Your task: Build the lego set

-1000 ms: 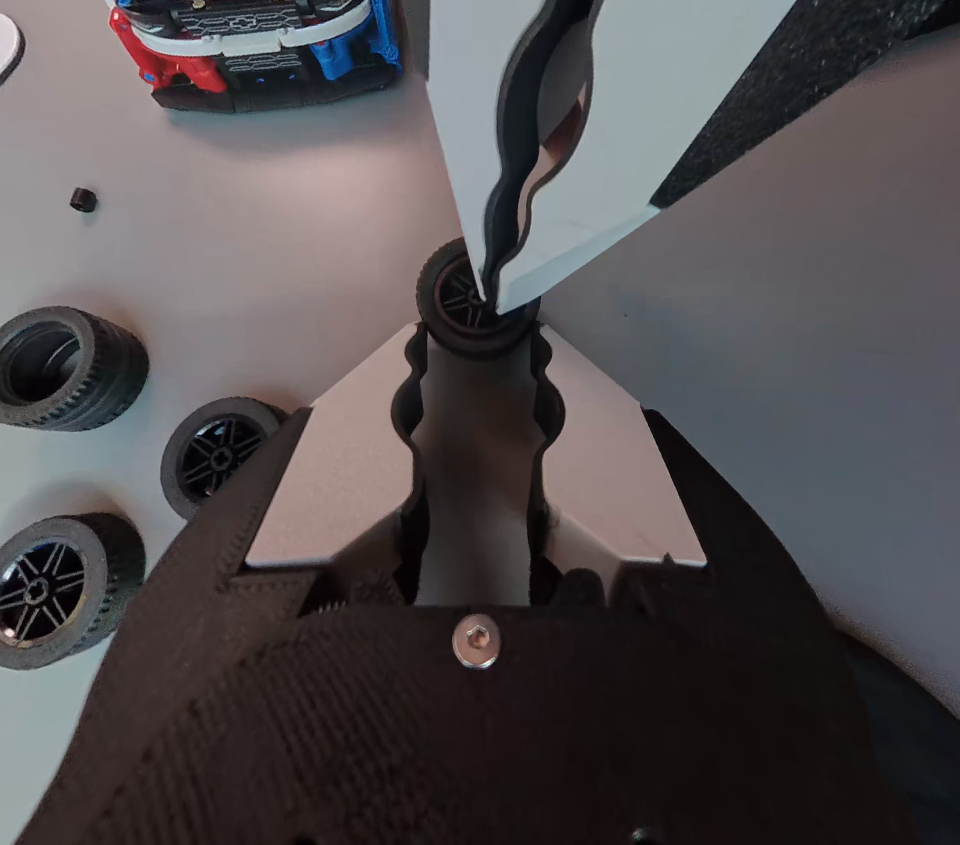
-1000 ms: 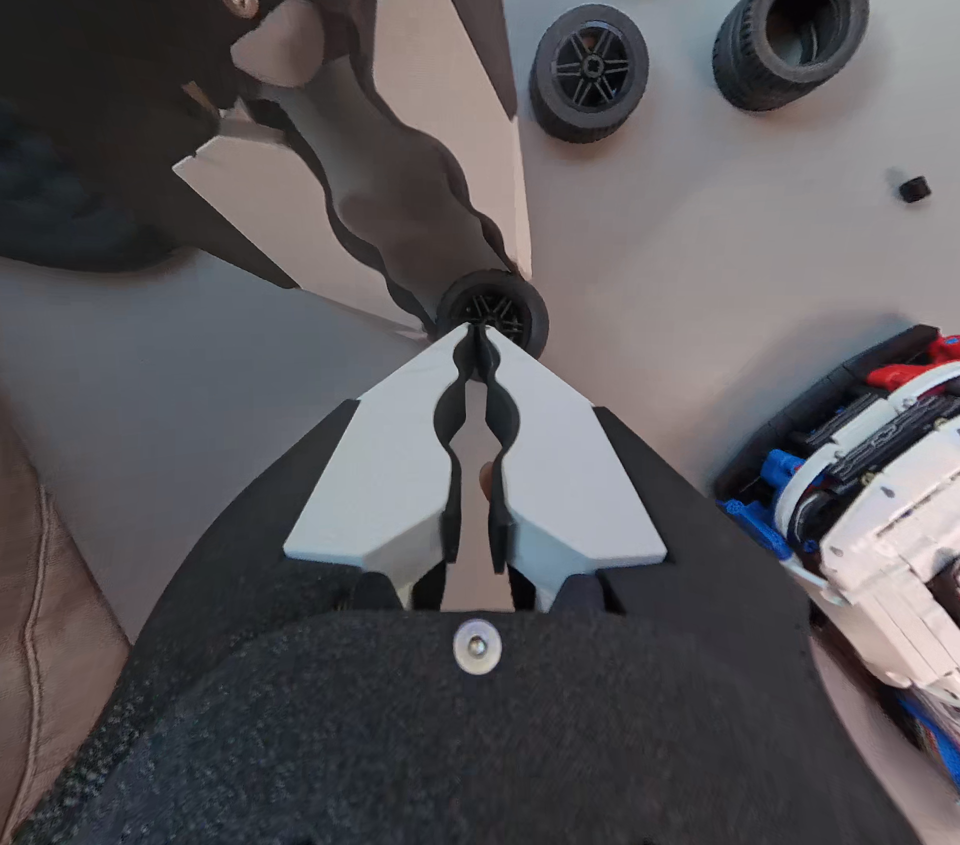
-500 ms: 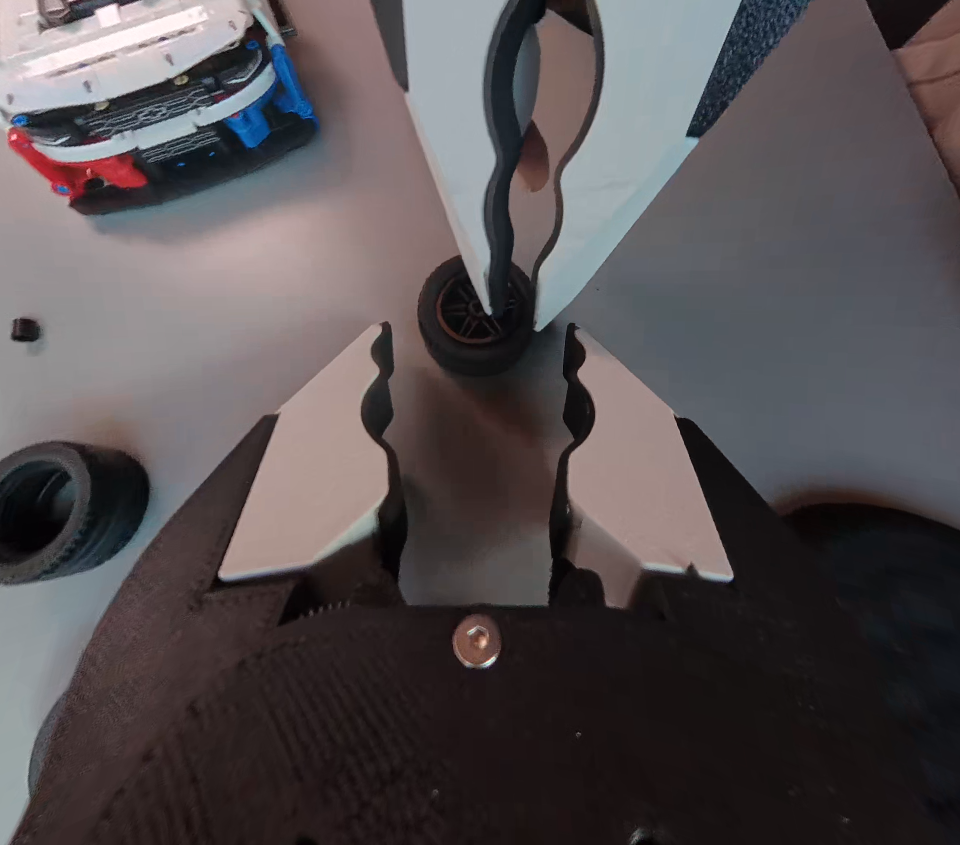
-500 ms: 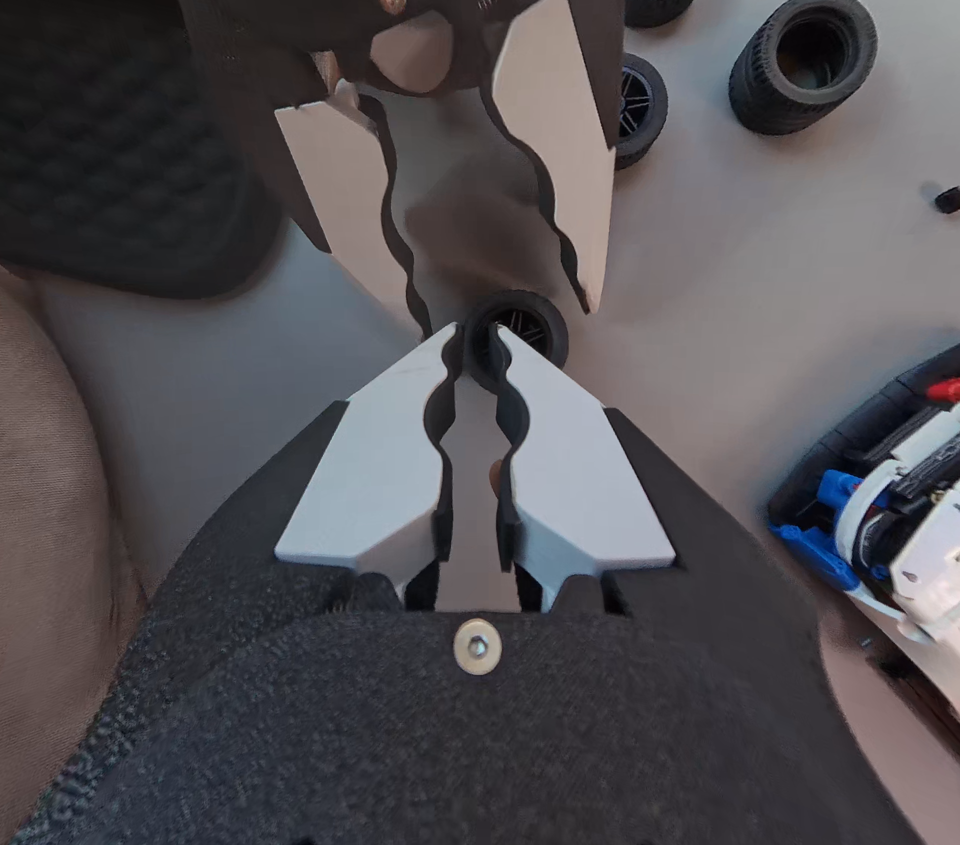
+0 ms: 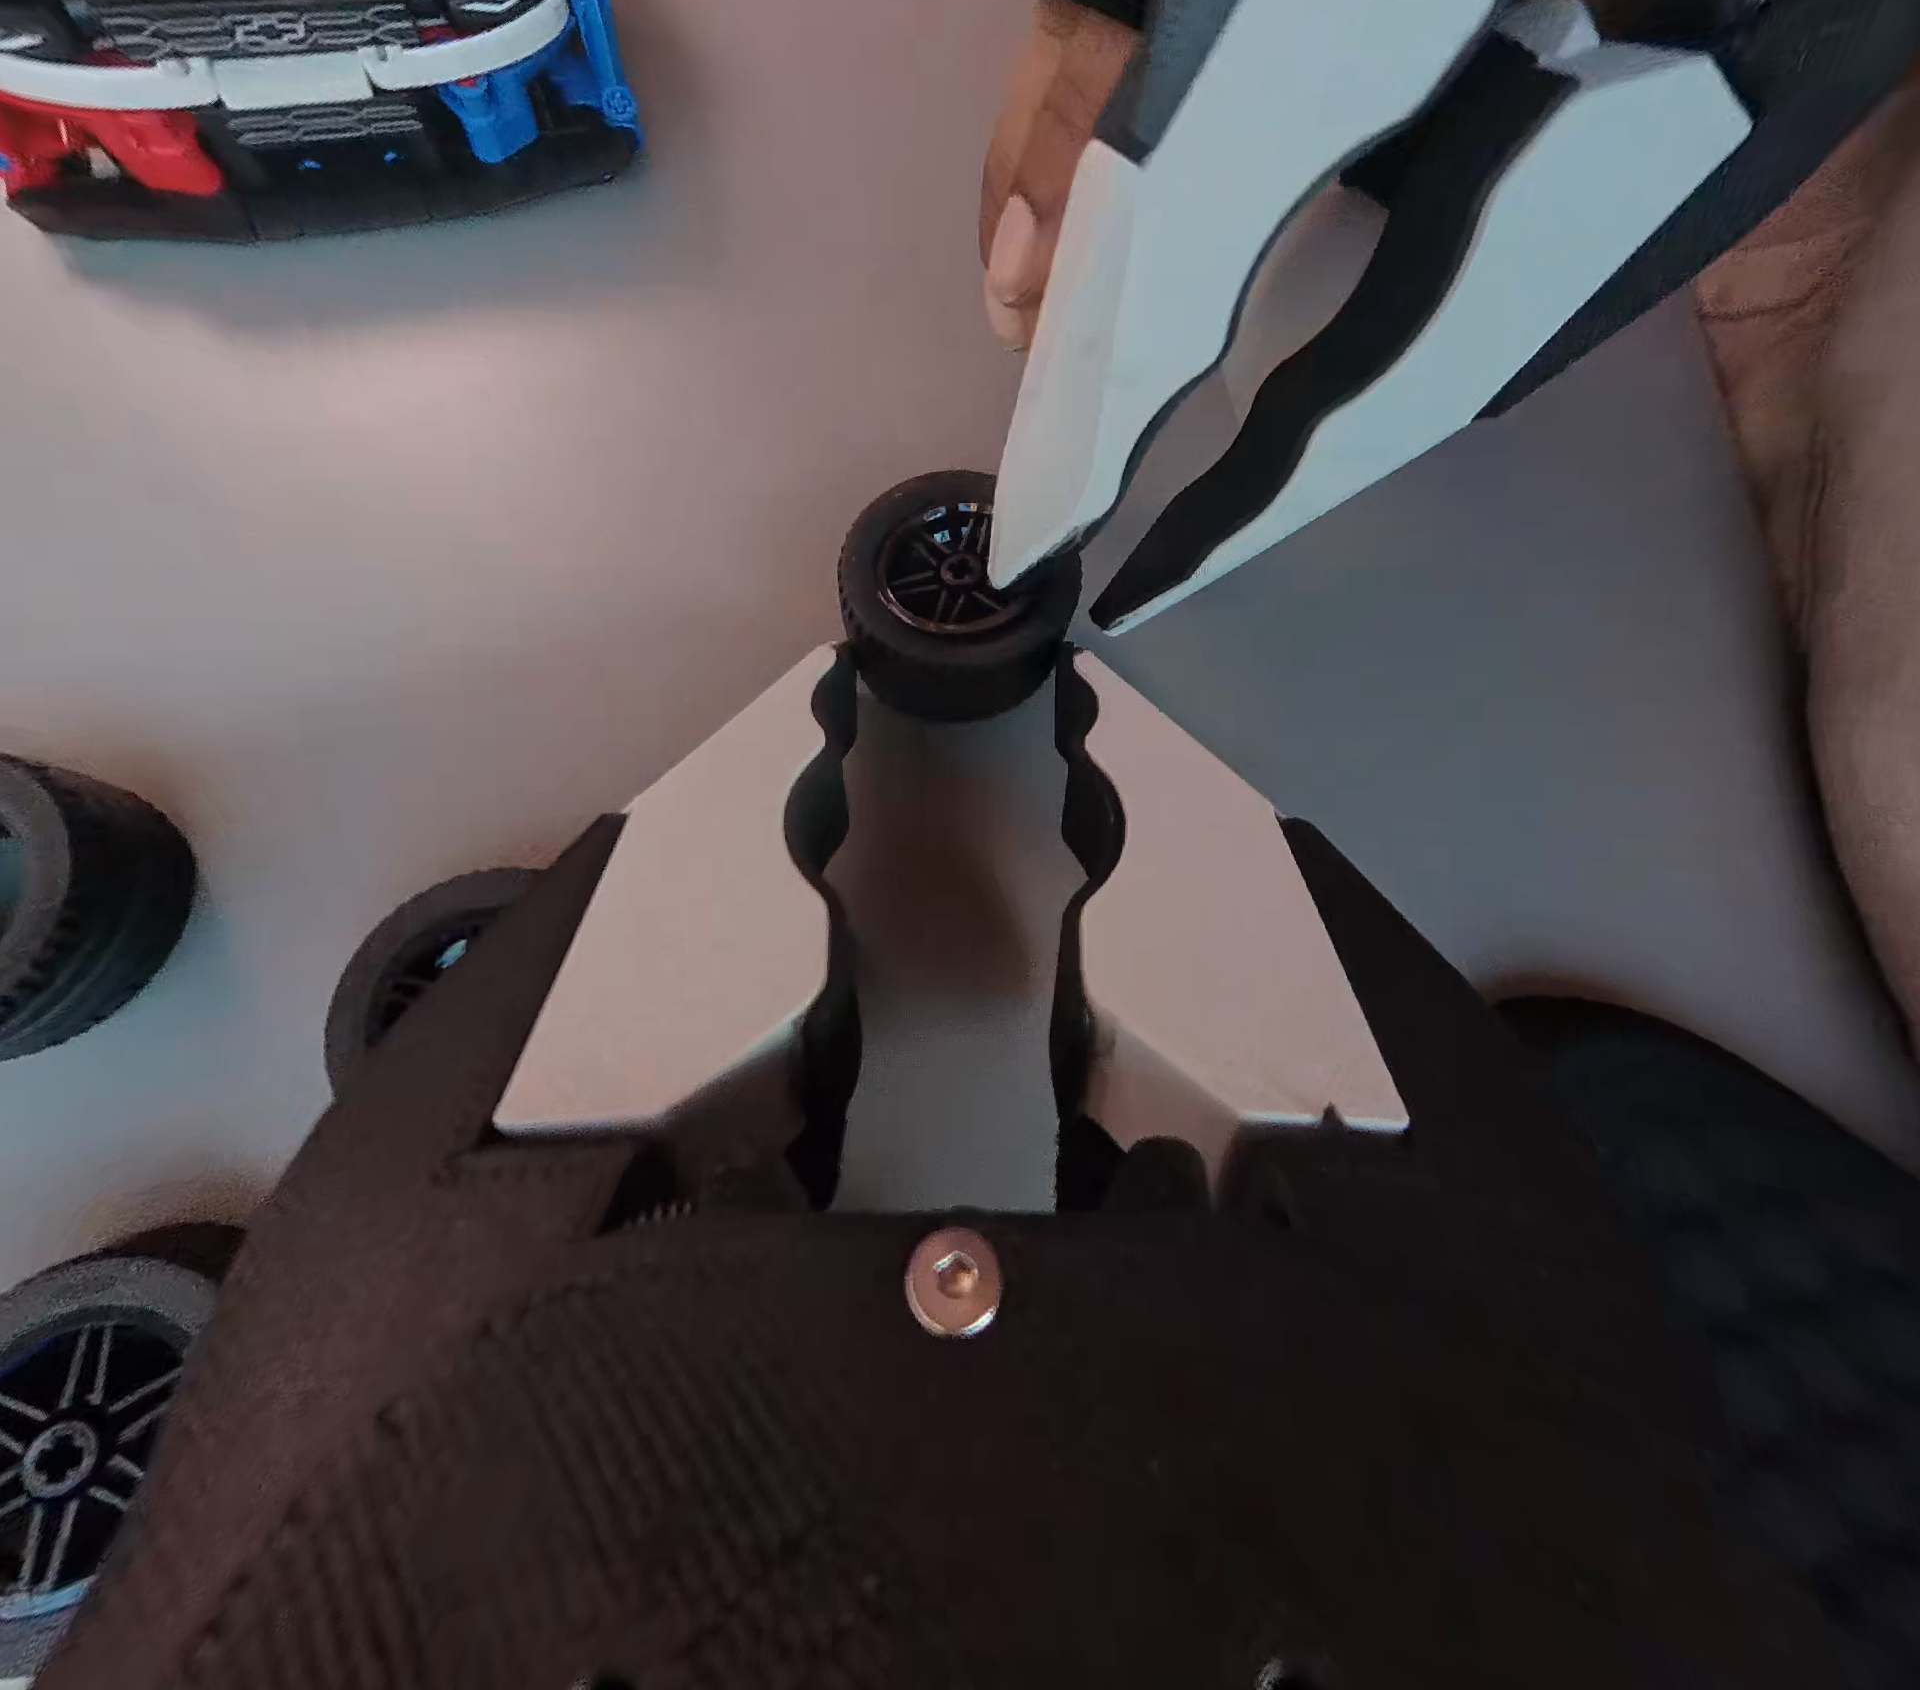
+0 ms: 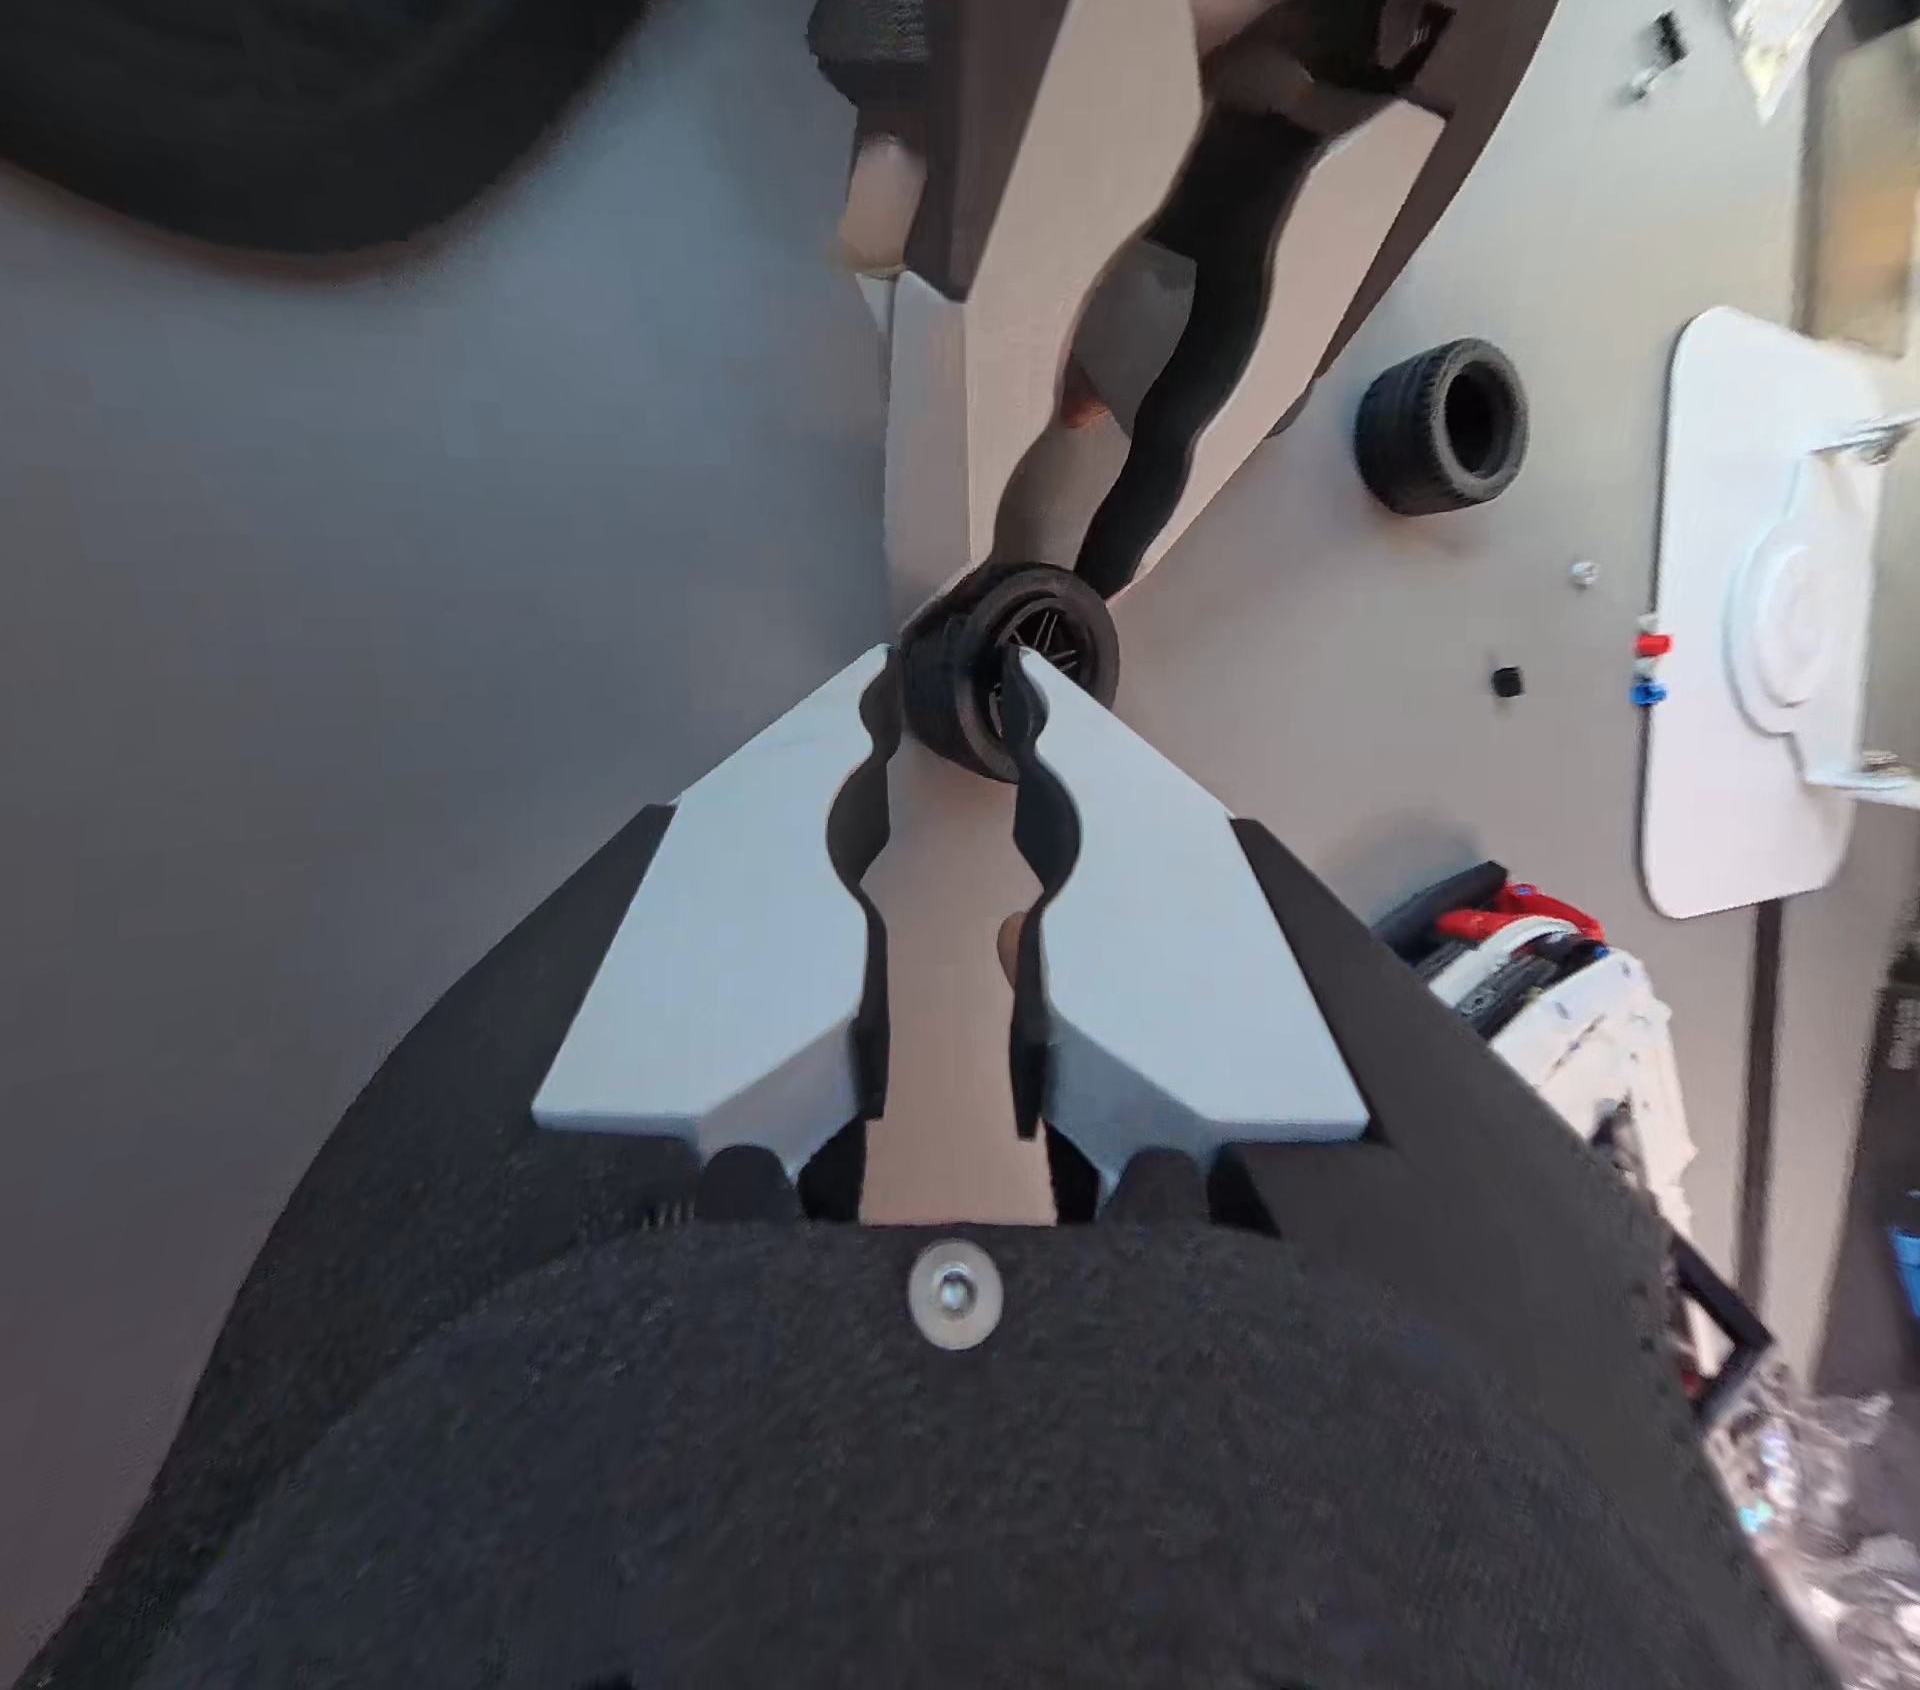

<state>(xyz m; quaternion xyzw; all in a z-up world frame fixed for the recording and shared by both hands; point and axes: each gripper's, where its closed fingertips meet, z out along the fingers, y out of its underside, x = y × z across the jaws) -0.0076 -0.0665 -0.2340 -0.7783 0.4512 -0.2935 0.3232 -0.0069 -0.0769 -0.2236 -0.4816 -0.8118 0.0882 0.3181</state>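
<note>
1. The left gripper (image 5: 951,653) has its fingers (image 5: 717,892) closed on the tread of a small black wheel (image 5: 951,601), one tip on each side.
2. The right gripper (image 6: 956,684) pinches the same wheel's wall: one fingertip (image 5: 1029,539) sits inside the spoked rim, the other outside the tyre.
3. The wheel sits between both grippers above the grey counter (image 5: 520,497).
4. The white car model (image 5: 301,9) stands well apart; spare tyres (image 5: 83,902) lie nearer the left gripper.
</note>
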